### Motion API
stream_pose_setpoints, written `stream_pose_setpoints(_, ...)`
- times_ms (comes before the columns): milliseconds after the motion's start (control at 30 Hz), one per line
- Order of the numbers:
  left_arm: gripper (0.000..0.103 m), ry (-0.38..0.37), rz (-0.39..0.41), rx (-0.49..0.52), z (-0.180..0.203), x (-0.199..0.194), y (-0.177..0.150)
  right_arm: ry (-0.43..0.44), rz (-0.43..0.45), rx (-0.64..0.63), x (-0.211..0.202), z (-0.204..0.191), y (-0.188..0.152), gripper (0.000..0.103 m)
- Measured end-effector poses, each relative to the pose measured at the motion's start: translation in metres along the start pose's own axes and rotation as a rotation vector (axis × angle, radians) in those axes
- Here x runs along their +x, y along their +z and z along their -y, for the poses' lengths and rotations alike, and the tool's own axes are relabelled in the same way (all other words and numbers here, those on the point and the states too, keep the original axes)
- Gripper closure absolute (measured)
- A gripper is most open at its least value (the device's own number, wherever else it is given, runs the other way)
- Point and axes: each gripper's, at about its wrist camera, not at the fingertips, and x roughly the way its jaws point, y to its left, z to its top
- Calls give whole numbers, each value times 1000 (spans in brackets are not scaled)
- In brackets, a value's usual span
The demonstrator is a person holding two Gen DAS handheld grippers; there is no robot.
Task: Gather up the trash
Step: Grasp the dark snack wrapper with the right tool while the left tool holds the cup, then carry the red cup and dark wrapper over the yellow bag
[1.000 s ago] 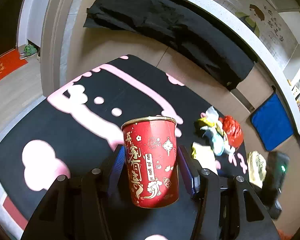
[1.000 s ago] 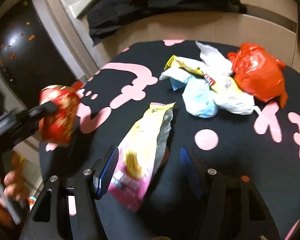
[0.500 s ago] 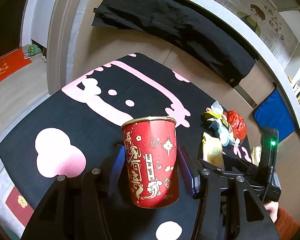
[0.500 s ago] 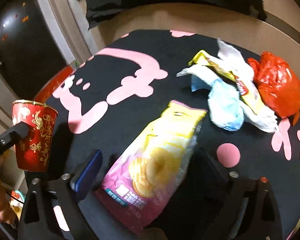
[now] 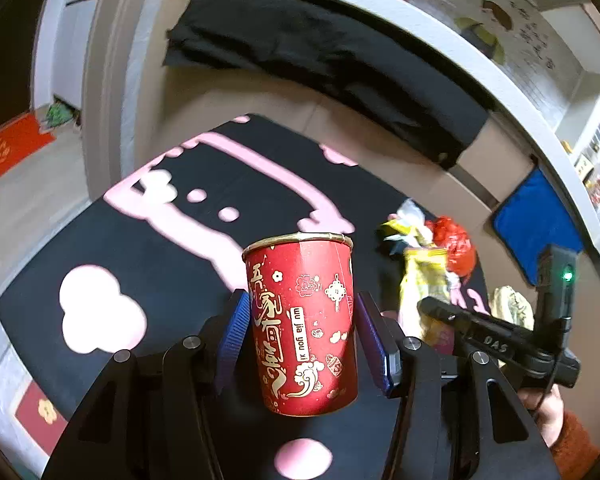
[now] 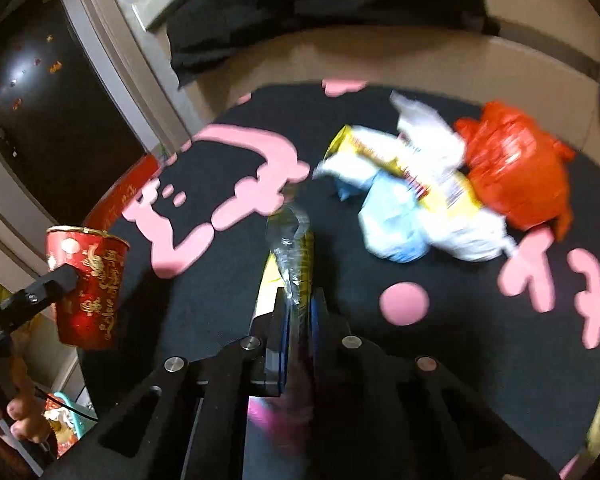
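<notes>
Red paper cup (image 5: 305, 325) sits upright, clamped in our left gripper (image 5: 300, 344), lifted above the black-and-pink table cover (image 5: 180, 248). Our right gripper (image 6: 298, 320) pinches the yellow snack bag (image 6: 290, 256) edge-on above the cover; the trash pile (image 6: 452, 184) lies toward its far right corner.

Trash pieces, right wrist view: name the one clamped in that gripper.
The yellow-and-pink snack bag, pinched edge-on in the right gripper; the other wrappers lie loose on the black mat.
</notes>
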Motion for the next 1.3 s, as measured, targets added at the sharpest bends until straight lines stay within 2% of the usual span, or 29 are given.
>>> stream_pose_setpoints(333,49,-45,64,130,85,-13,26,37,173,69,-89,45,12,94)
stream_pose_setpoints(667,49,-132,122,272,205,-21,39,9,361,102,-185,109,8,94)
stream_pose_setpoints(1033,49,-268,100,443,338,-1,18,-117,512,192,-276,192,-21,94)
stream_pose_setpoints(1300,49,-312,72,490,388,16,-5,-181,575,250,-316,235,-42,94)
